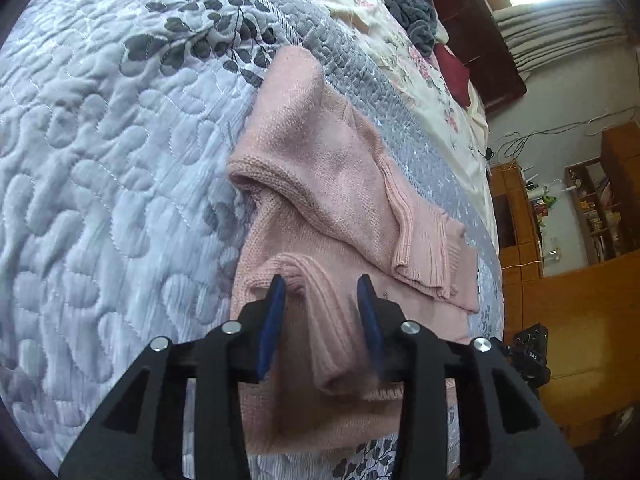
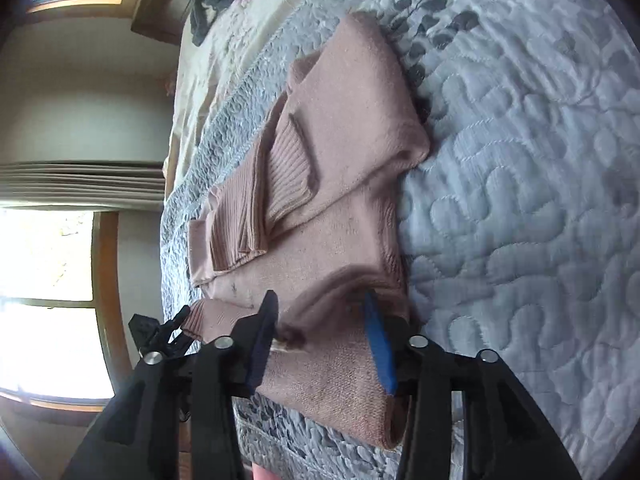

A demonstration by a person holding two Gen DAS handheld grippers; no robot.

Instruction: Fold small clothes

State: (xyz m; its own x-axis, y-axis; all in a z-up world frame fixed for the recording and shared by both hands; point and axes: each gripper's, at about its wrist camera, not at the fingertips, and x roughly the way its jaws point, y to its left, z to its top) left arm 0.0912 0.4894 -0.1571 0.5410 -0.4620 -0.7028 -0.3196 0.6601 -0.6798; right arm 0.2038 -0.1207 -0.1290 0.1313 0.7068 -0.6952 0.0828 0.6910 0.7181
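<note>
Pink sweater (image 1: 320, 168), partly folded, lies along the quilted bedspread (image 1: 100, 160) near the bed's side edge. Left gripper (image 1: 322, 292) and right gripper (image 2: 320, 304) both gape around its near hem, unclamped; broad quilt lies bare beside.

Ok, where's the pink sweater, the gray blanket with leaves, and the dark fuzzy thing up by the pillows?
pink sweater (image 1: 320, 160), left wrist view, on the folded-over body.
gray quilt (image 1: 100, 160), left wrist view, on bare stitched fabric.
dark fuzzy cloth (image 1: 412, 8), left wrist view, on its crumpled middle.
</note>
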